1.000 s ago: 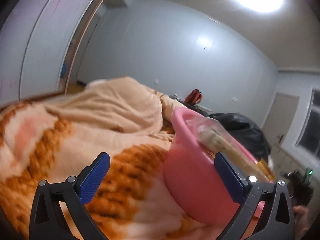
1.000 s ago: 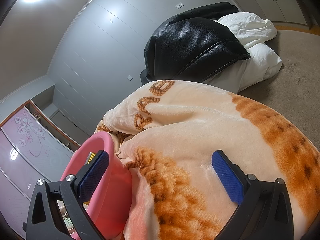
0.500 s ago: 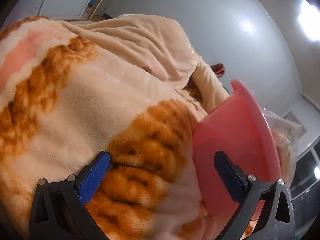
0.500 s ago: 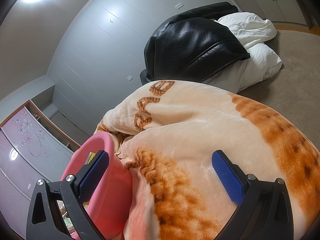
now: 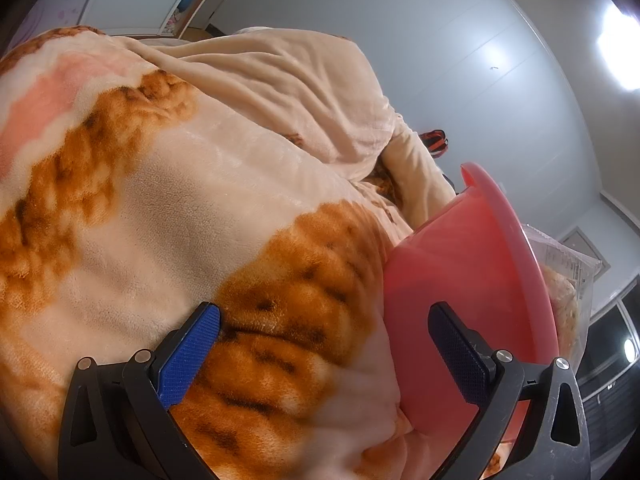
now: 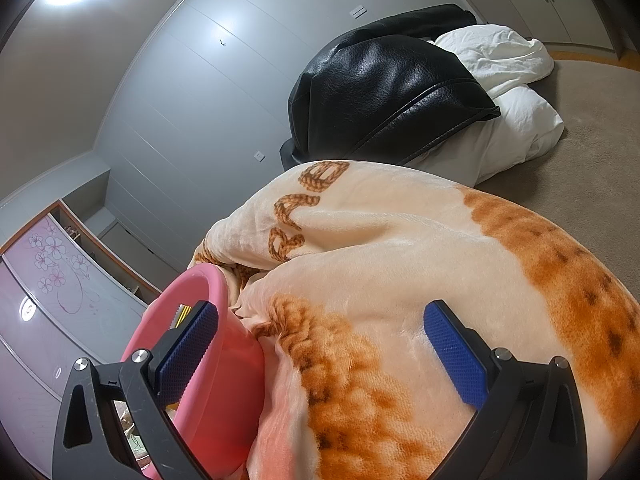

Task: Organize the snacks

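Left wrist view: we see the left gripper [image 5: 324, 354] with jaws spread and empty above the plush blanket [image 5: 168, 208]; the pink basin [image 5: 472, 280] lies to the right of the jaws, its wall just behind the right fingertip, rim running up and away. Only here a clear snack bag [image 5: 568, 276] shows over the far rim. Right wrist view: the right gripper [image 6: 320, 348], likewise spread and empty, has the basin to its left, behind the left fingertip. We judge the two grippers about equally near. Only here appear a yellow packet [image 6: 183, 315] inside the rim, and the black leather jacket [image 6: 384, 92] and white bedding [image 6: 512, 92] beyond.
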Tool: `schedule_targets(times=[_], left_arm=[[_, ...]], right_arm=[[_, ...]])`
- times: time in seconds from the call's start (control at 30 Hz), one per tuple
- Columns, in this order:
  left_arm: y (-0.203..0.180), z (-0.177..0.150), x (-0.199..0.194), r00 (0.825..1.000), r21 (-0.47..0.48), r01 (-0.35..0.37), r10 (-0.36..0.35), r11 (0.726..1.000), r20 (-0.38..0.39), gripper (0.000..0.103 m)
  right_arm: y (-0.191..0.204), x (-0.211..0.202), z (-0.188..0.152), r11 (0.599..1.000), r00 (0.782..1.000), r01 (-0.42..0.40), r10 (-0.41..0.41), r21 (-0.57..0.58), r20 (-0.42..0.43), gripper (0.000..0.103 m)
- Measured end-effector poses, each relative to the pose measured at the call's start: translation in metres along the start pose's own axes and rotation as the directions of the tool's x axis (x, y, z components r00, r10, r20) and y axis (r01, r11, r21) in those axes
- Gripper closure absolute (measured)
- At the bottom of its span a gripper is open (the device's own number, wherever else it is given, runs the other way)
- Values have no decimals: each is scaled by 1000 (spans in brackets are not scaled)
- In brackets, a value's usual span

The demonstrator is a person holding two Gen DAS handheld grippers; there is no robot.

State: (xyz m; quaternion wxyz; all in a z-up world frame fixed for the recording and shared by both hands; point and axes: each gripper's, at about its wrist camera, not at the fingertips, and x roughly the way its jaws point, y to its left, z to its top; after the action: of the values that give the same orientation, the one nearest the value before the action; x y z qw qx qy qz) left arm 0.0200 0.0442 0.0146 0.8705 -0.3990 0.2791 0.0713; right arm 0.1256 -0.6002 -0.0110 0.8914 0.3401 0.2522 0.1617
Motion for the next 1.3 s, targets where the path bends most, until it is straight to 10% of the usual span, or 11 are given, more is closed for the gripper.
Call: schedule_targets(times=[1.07,1.3], left_arm=[[1,-1,1,1000,-1,2,-2,1000,3,1],[-12,-4,-37,979,105,48,-68,993,190,1]], right_arm=[[0,0,0,1000,1000,1,-1,-1,0,0],[35,-29,-10,972,988,-63,93,-225,125,0]])
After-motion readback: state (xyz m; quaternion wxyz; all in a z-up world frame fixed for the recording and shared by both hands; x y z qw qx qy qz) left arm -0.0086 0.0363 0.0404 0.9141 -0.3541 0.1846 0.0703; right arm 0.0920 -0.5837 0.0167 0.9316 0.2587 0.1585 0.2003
